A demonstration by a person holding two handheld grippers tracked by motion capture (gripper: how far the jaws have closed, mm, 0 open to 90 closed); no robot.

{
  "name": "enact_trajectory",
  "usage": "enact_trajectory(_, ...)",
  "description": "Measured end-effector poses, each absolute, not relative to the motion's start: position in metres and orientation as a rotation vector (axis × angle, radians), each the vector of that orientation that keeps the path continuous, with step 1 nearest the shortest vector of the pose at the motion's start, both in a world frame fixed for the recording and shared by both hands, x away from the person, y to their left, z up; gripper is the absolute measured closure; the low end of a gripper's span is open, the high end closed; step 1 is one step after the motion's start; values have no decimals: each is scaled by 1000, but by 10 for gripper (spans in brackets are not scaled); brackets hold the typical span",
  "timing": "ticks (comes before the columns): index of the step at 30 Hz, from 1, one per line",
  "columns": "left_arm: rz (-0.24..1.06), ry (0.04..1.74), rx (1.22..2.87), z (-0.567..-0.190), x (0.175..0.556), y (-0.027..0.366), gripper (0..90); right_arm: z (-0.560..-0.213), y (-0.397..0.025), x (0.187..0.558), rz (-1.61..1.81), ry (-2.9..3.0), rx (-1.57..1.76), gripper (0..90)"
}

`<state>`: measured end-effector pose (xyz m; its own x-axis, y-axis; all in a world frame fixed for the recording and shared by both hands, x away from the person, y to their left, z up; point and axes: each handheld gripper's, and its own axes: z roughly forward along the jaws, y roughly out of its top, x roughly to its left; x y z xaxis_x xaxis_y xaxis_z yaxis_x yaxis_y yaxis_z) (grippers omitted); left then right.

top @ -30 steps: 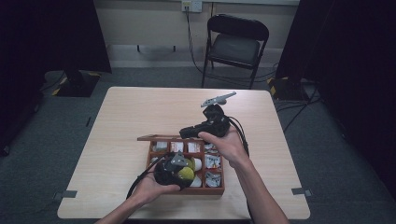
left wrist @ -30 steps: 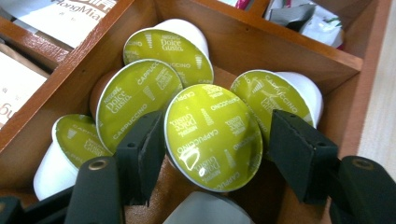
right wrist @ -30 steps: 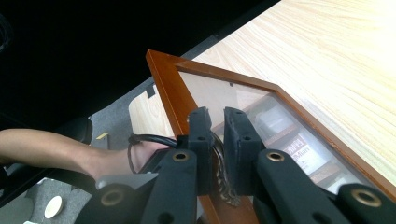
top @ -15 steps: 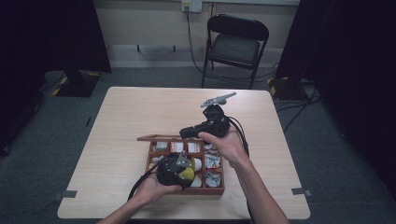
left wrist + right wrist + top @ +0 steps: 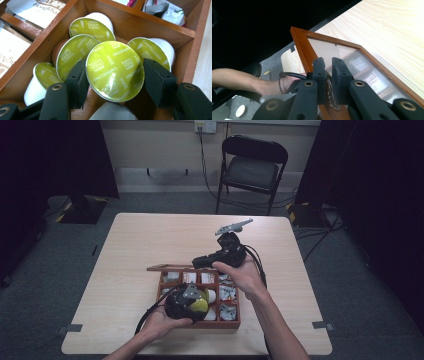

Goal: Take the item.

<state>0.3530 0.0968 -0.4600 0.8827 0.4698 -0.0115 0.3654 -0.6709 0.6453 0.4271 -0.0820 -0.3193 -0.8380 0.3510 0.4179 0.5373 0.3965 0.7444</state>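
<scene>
Left gripper view: the left gripper (image 5: 115,82) clamps a green foil-topped coffee capsule (image 5: 115,71) above its wooden box compartment (image 5: 160,23). Lift it straight up, clear of neighbouring capsules (image 5: 75,56). The right gripper (image 5: 328,75) pinches the glass-paned lid's metal handle (image 5: 332,96); hold the lid (image 5: 337,50) steady.

The left gripper (image 5: 115,82) clamps its black fingers (image 5: 156,80) on either side of a green-lidded Dolce Gusto cappuccino capsule (image 5: 115,71), held above four more capsules (image 5: 75,57) heaped in one compartment of a wooden box (image 5: 150,23); sachets (image 5: 37,7) fill neighbouring compartments.
</scene>
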Motion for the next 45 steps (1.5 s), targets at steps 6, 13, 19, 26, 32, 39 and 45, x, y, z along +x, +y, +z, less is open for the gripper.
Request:
enact_trajectory(6,216,617,2331,-458,351,102,402,-319,-82,427,-1420,-2455,-794,819)
enact_trajectory(13,205,610,2295,-449,345,110,402,-319,-82,427,-1421,-2455,-794,819)
enact_trajectory(19,205,590,2259,-445,338,119,402,-319,-82,427,-1420,-2454,-794,819)
enact_trajectory(26,194,629,2203,-442,334,126,402,-320,-82,427,-1420,-2455,-794,819)
enact_trajectory(32,183,632,2172,-436,330,134,402,-320,-82,427,-1421,-2454,-795,819)
enact_trajectory(39,186,637,2167,-432,326,143,402,-320,-82,426,-1421,-2453,-797,819)
enact_trajectory(45,208,665,2153,-426,320,169,402,-321,-82,426,-1420,-2454,-795,819)
